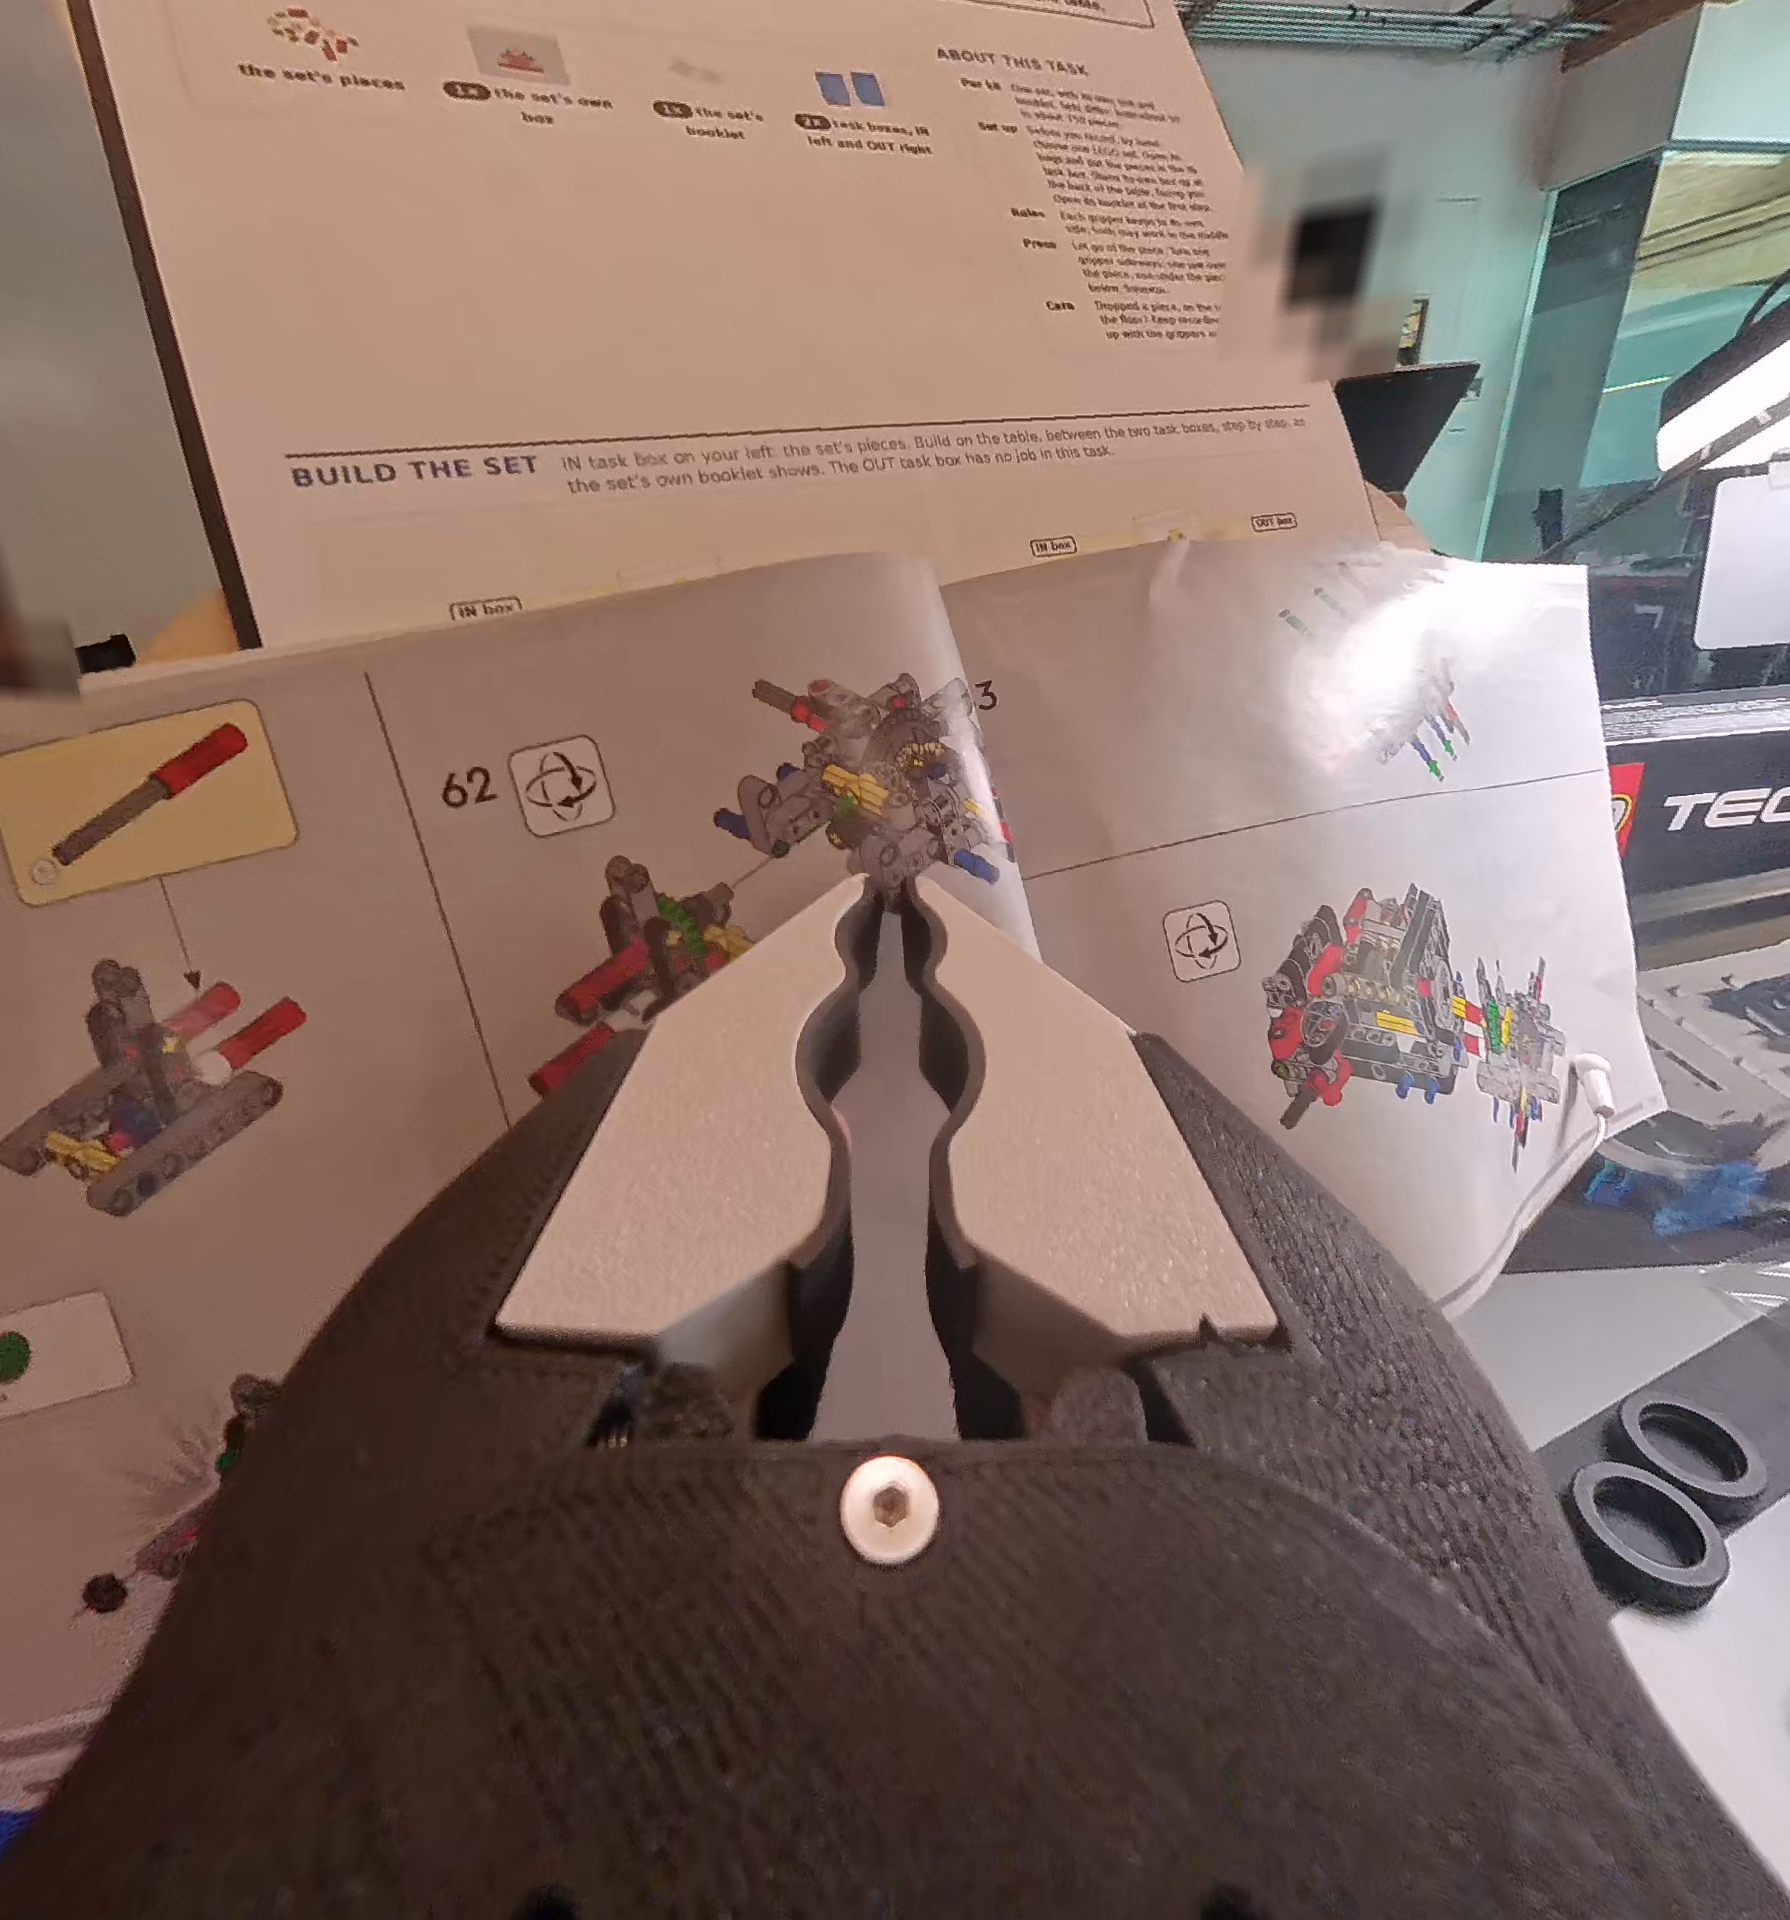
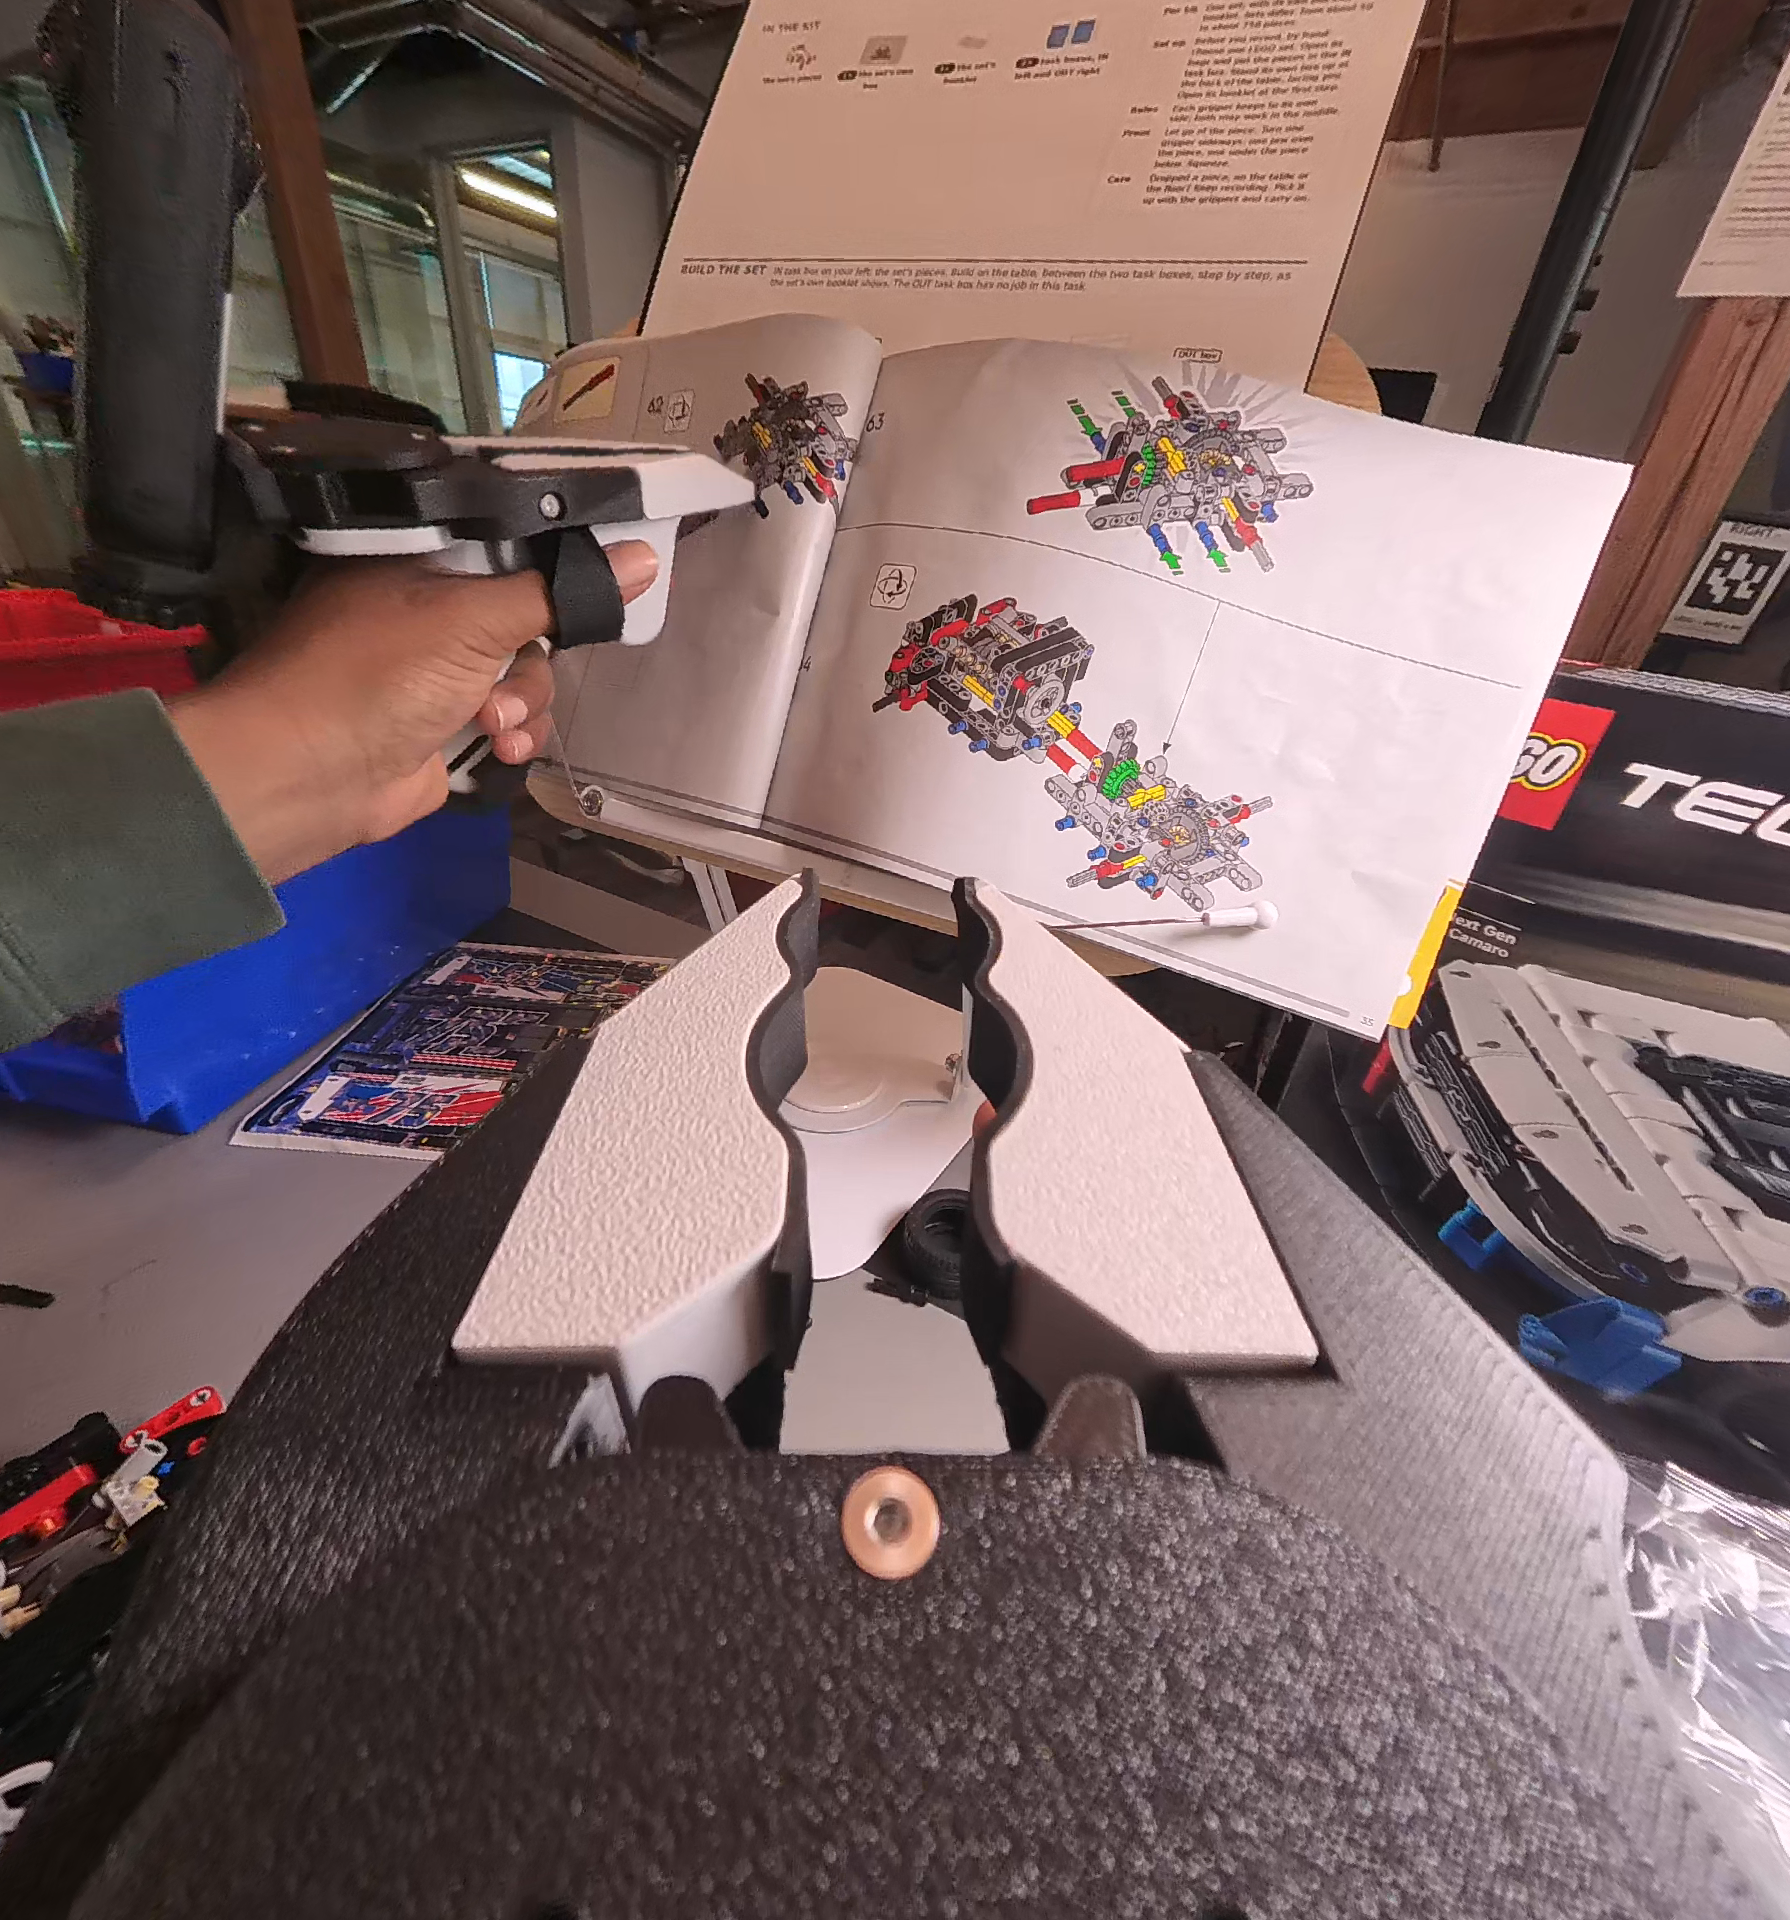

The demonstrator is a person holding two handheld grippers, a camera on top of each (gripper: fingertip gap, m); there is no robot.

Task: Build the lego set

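Observation:
The open instruction booklet (image 1: 600, 831) stands on a holder and also shows in the right wrist view (image 2: 1130, 665). My left gripper (image 1: 891, 896) is shut, its tips right at the booklet's left page near the spine. It also shows in the right wrist view (image 2: 751, 497), held by a hand (image 2: 371, 707) in a green sleeve. I cannot tell whether it pinches the page. My right gripper (image 2: 888, 891) is open and empty, low in front of the booklet. A heap of loose lego pieces (image 2: 39, 1507) lies at the lower left.
The task sheet (image 2: 974, 156) stands behind the booklet. The set's black box (image 2: 1680, 831) lies at the right. A blue bin (image 2: 330, 966), a red bin (image 2: 39, 644) and a sticker sheet (image 2: 434, 1049) are at the left. Black tyres (image 1: 1649, 1527) lie on the table.

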